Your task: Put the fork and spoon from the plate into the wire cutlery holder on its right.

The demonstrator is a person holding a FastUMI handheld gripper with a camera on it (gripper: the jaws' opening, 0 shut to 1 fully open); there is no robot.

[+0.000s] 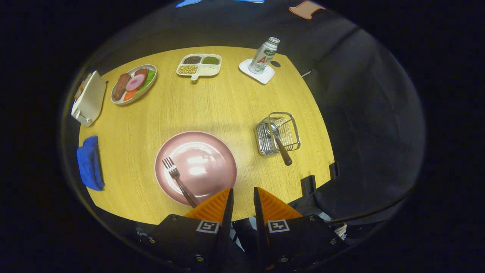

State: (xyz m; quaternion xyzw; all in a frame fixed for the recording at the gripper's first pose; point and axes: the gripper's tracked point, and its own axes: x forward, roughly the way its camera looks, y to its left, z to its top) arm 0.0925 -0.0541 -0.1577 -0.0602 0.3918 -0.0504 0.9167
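Fingers (pixel 242 194) narrowly apart, empty, above plate (pixel 212 146) rim; fork (pixel 178 180) on plate.

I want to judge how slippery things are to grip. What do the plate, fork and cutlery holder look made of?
Plate: likely glazed ceramic or melamine, pink, with bright glossy reflections.
Fork: shiny metal head and a dark handle, possibly wood.
Cutlery holder: thin, bright metal wire.
The tongs hover slightly open, holding nothing, near the plate's edge.
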